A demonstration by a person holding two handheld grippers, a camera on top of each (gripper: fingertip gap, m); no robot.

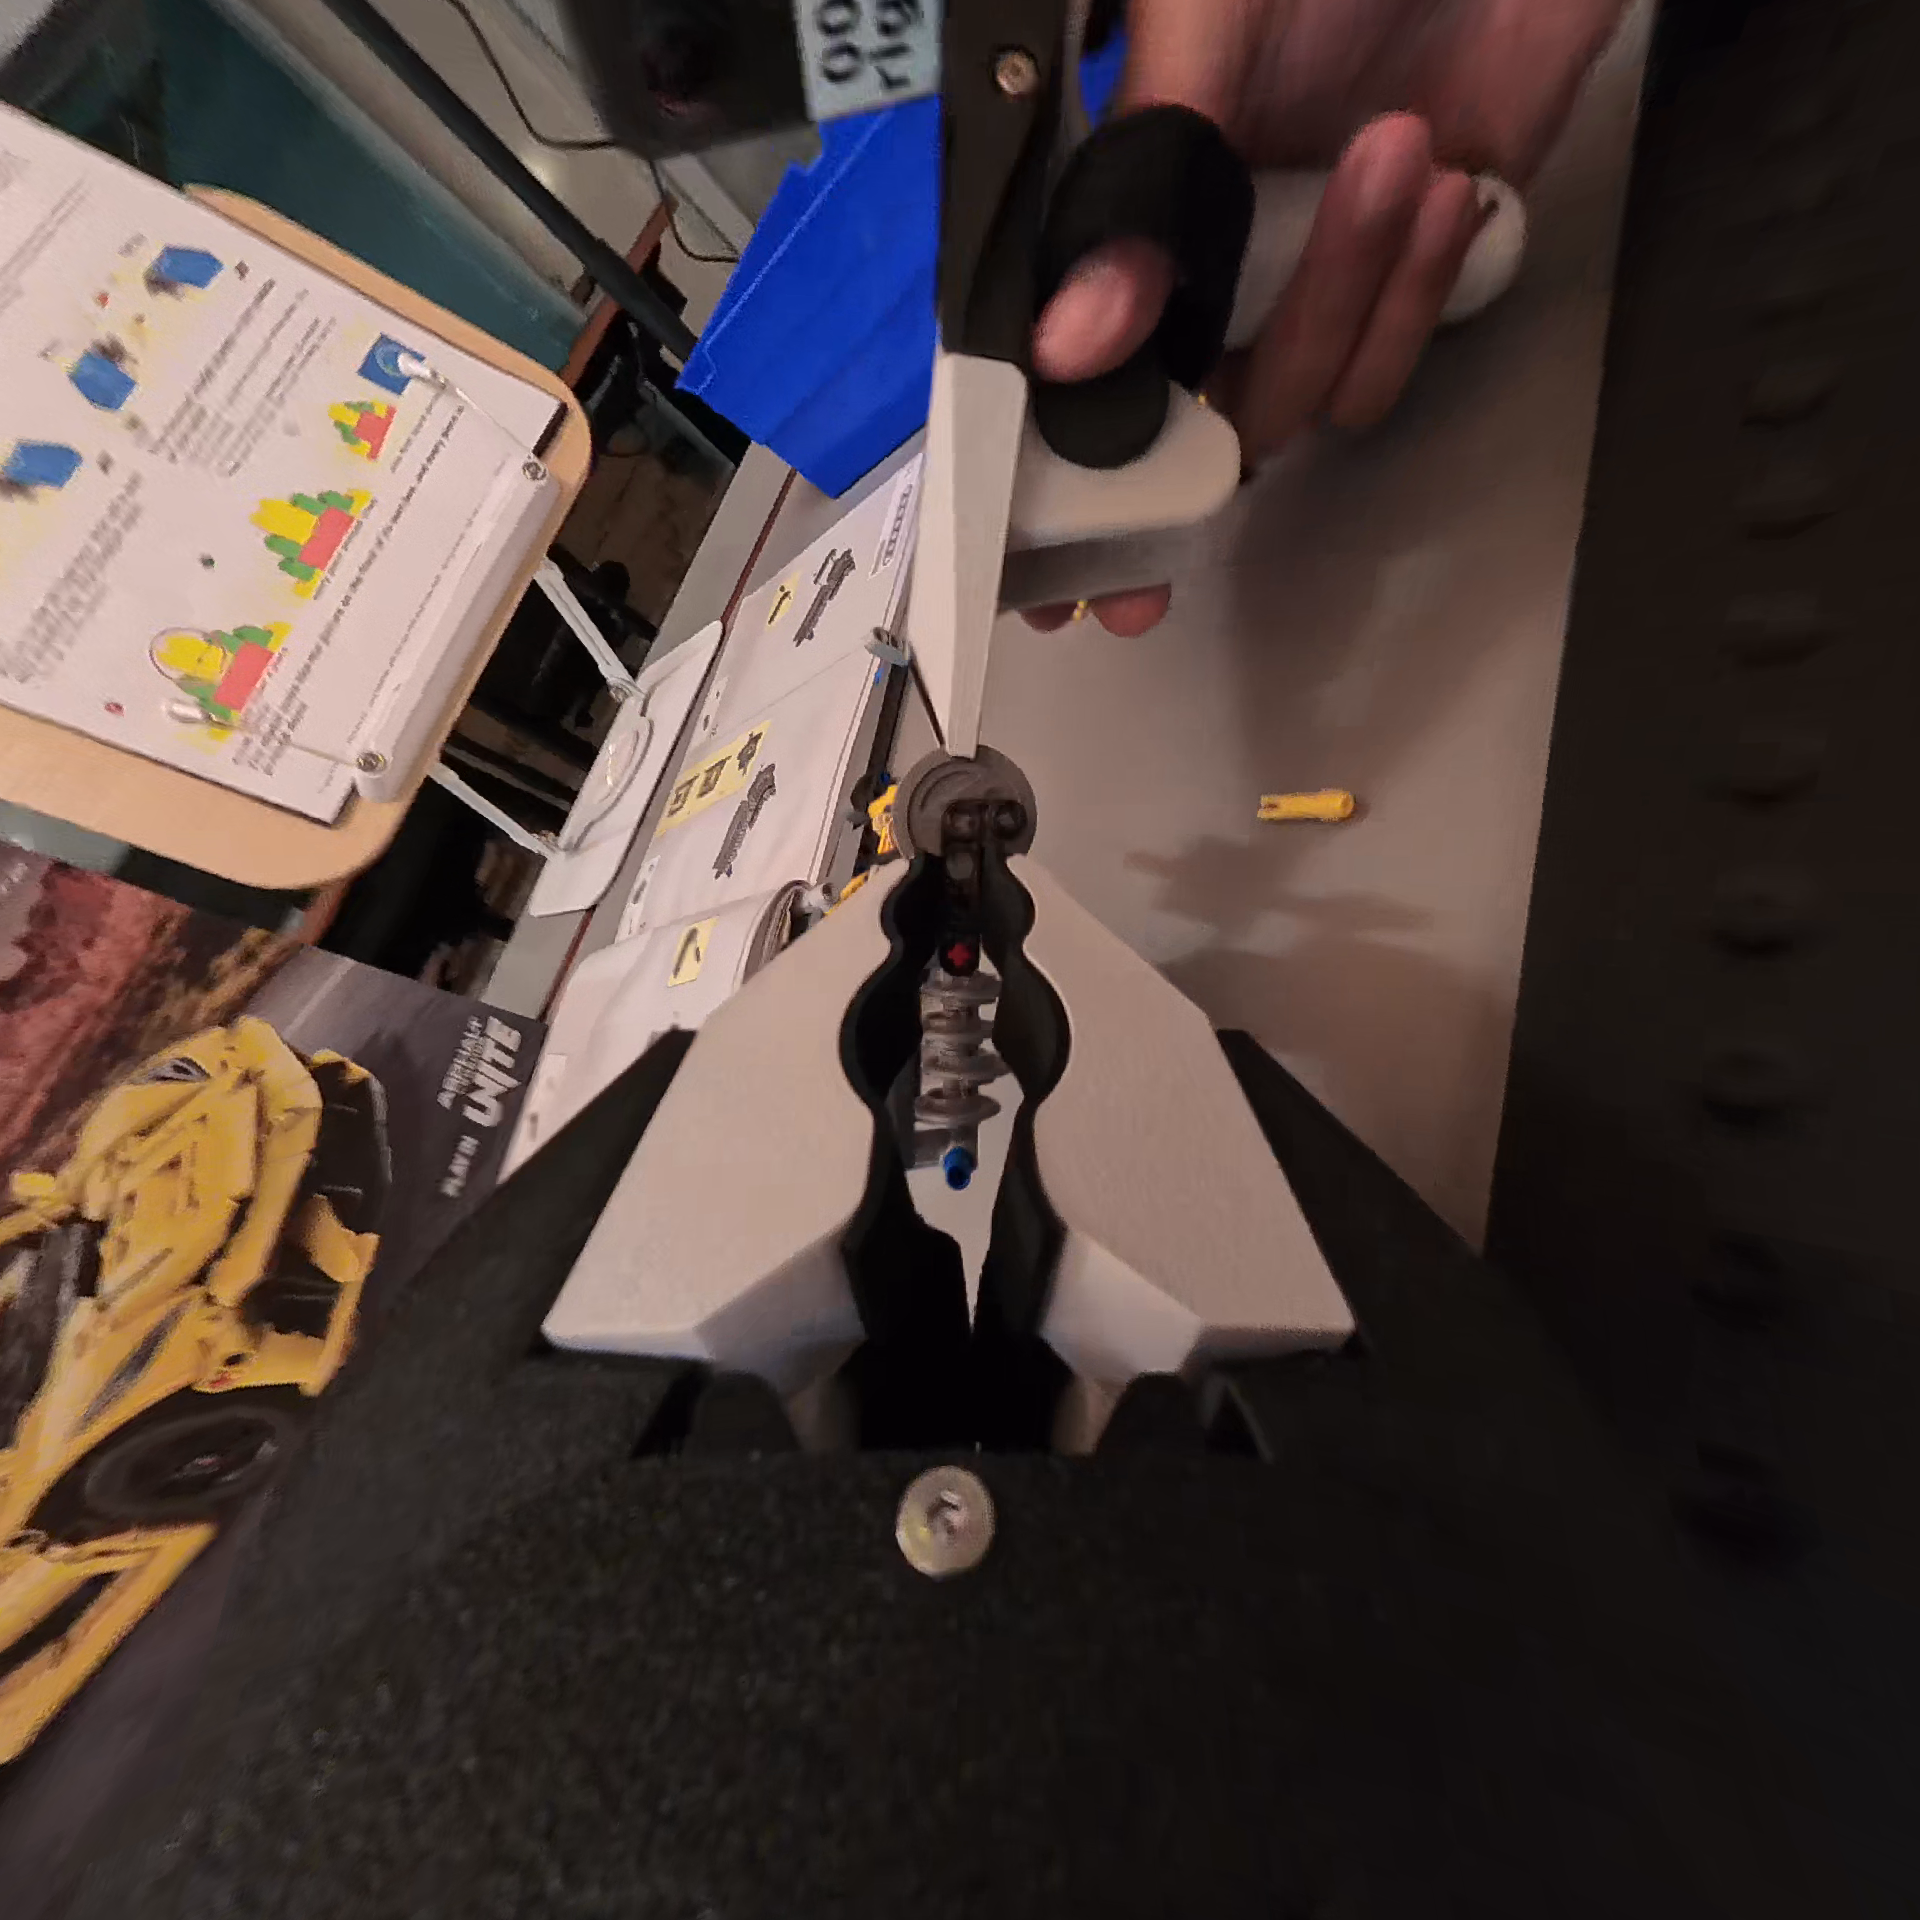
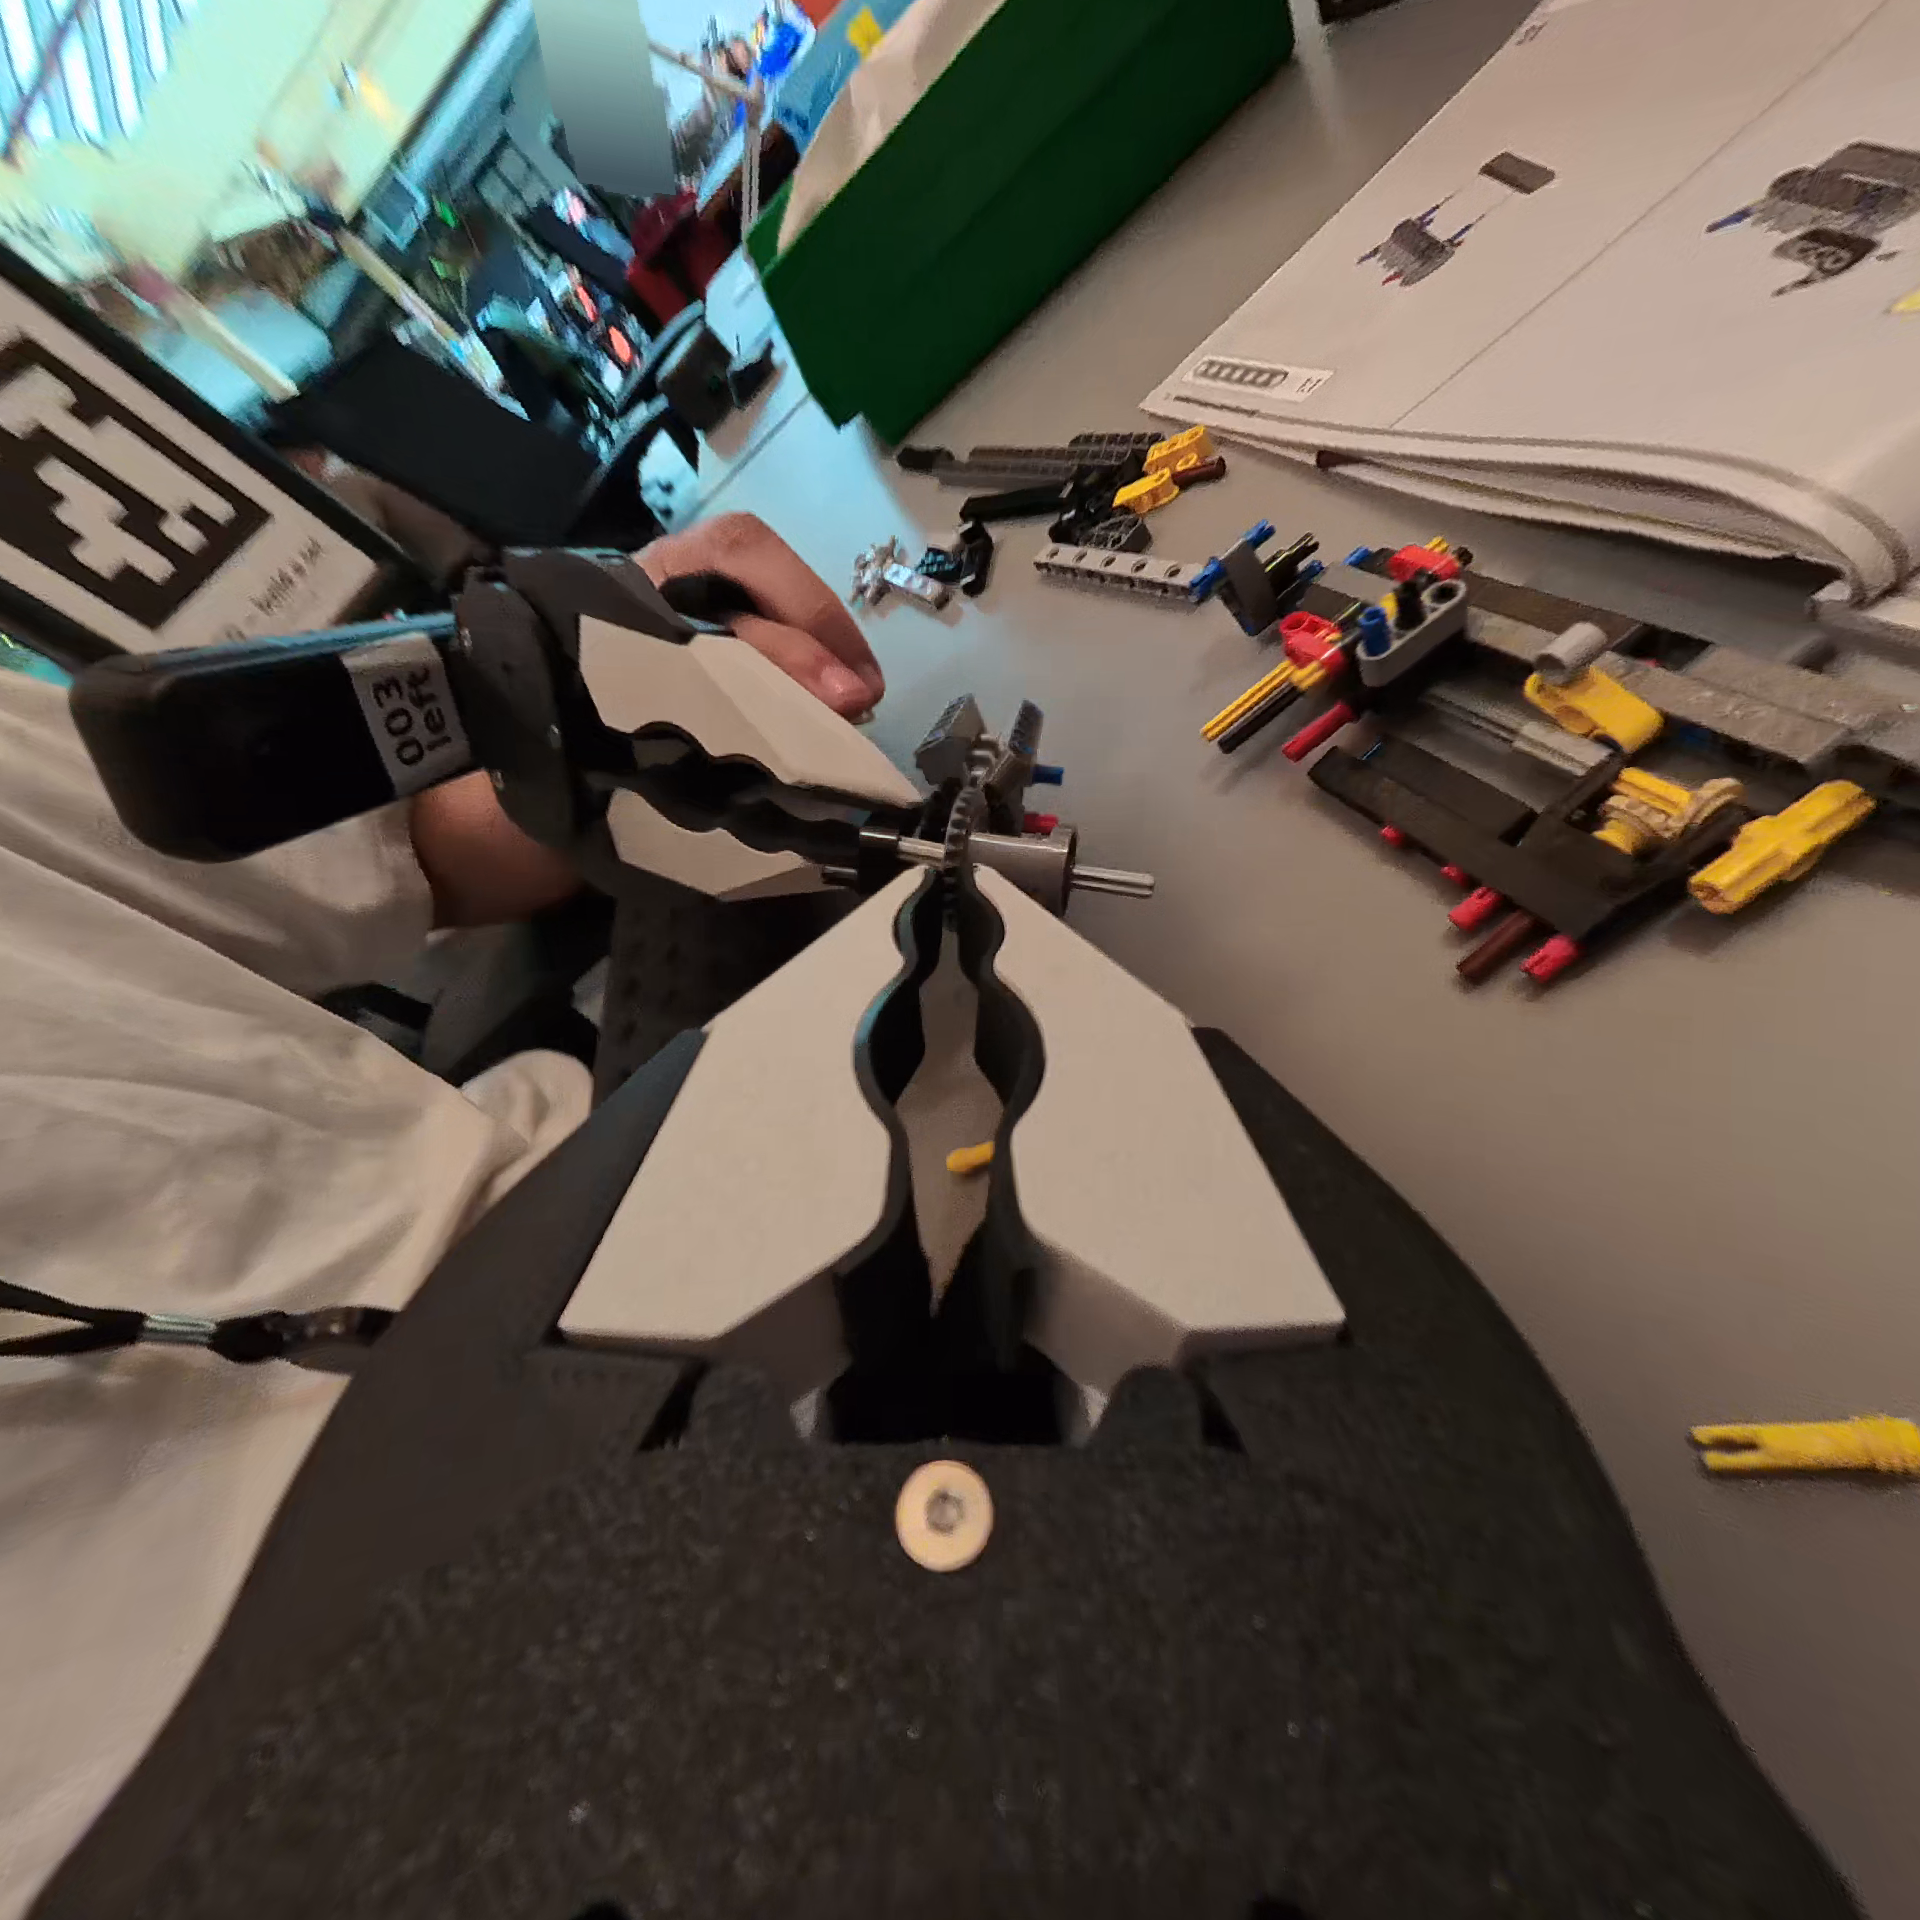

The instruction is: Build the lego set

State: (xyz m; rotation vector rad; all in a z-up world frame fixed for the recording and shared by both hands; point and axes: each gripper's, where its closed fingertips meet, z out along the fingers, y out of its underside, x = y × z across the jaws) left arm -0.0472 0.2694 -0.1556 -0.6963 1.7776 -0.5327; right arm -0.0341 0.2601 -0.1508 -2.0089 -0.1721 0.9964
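My left gripper (image 1: 961,878) is shut on a small lego assembly (image 1: 954,1039): grey discs on an axle, a black connector, a red cross end and a blue pin. My right gripper (image 2: 951,883) is shut on the thin dark gear (image 2: 954,821) of the same assembly, next to a grey bush (image 2: 1023,857) on a metal-grey axle. In the left wrist view the right gripper (image 1: 964,753) comes down from above, held by a hand (image 1: 1382,208). In the right wrist view the left gripper (image 2: 883,821) comes in from the left. The assembly is held above the grey table (image 2: 1351,1195).
Loose lego parts (image 2: 1455,707) lie beside an open instruction booklet (image 2: 1610,343). Yellow pins (image 2: 1808,1446) (image 1: 1307,805) lie on the table. A green bin (image 2: 997,208), a blue bin (image 1: 831,312), a sheet on a stand (image 1: 260,499) and the set's box (image 1: 187,1247) ring the workspace. Both grippers' tips are close together, under 4 cm apart.
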